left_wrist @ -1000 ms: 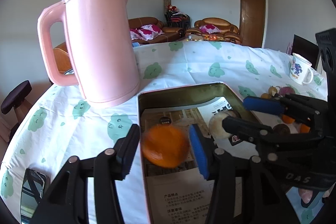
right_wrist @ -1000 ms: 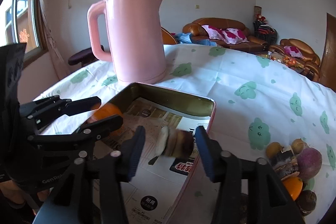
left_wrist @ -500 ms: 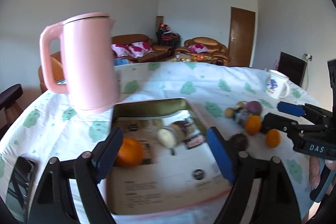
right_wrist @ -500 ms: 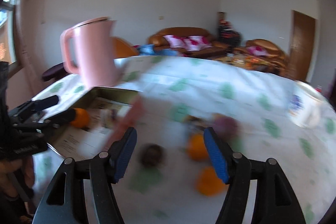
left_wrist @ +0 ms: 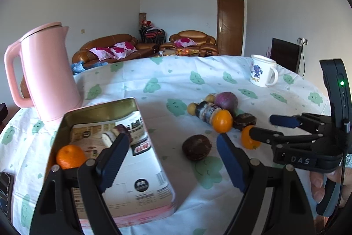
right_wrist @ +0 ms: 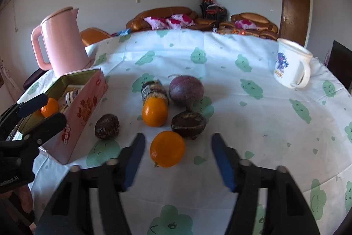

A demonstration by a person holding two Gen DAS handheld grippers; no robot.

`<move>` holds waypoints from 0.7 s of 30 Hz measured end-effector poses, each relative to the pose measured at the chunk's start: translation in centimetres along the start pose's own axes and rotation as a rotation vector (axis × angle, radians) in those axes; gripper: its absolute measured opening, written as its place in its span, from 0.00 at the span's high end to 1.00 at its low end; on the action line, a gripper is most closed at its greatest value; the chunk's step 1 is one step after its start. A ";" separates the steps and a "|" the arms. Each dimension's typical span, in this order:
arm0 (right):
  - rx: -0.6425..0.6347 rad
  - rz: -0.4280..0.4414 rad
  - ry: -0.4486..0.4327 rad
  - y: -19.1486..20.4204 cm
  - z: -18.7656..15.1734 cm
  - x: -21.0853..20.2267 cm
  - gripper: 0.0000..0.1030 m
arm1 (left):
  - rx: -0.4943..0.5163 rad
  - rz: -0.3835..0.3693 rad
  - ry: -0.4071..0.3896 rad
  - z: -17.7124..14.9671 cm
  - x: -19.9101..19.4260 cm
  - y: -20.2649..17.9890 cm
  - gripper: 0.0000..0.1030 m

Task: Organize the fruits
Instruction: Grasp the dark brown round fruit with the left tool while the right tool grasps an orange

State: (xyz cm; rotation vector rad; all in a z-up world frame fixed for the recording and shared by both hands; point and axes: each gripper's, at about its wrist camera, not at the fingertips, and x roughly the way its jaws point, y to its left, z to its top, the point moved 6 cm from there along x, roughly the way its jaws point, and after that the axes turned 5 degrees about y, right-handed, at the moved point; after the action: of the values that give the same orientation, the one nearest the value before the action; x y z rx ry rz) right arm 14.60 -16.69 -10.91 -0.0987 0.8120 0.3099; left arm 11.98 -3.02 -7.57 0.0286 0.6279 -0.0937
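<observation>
A pink tin box [left_wrist: 162, 171] [right_wrist: 88, 102] lies on the table and holds an orange [left_wrist: 70, 156] [right_wrist: 49, 107] and a wrapped snack [left_wrist: 110, 138]. Right of it lies loose fruit: two oranges [right_wrist: 167, 148] [right_wrist: 154, 111], two dark brown fruits [right_wrist: 107, 126] [right_wrist: 188, 123], a purple fruit [right_wrist: 186, 90] and a snack packet [right_wrist: 154, 89]. My left gripper [left_wrist: 169, 160] is open and empty, hovering over the box's right edge. My right gripper [right_wrist: 177, 160] is open and empty, just short of the nearest orange.
A pink kettle [left_wrist: 46, 74] [right_wrist: 63, 41] stands behind the box. A white mug [left_wrist: 263, 73] [right_wrist: 290, 63] stands at the far right. A phone [left_wrist: 4, 186] lies at the left table edge. The tablecloth [right_wrist: 253, 113] is white with green prints.
Both grippers let go of the orange and the snack inside the box, opened wide and pulled back. The right gripper swung right to the loose fruit.
</observation>
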 end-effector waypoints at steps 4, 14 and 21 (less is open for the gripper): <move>0.017 0.045 0.038 -0.1 -0.2 0.8 0.54 | 0.038 -0.003 0.019 0.3 0.7 -1.2 0.20; 0.002 0.095 0.040 0.6 -0.2 0.7 0.67 | 0.152 -0.031 0.163 0.0 4.4 -4.3 0.51; 0.019 0.100 0.035 0.3 -0.2 0.5 0.67 | 0.183 -0.022 0.257 -0.6 6.6 -4.5 0.60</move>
State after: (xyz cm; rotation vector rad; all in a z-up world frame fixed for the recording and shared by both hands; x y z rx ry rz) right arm 14.66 -16.36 -11.43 -0.0461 0.8558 0.3956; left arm 16.52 -8.01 -11.88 0.2136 0.8746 -0.1702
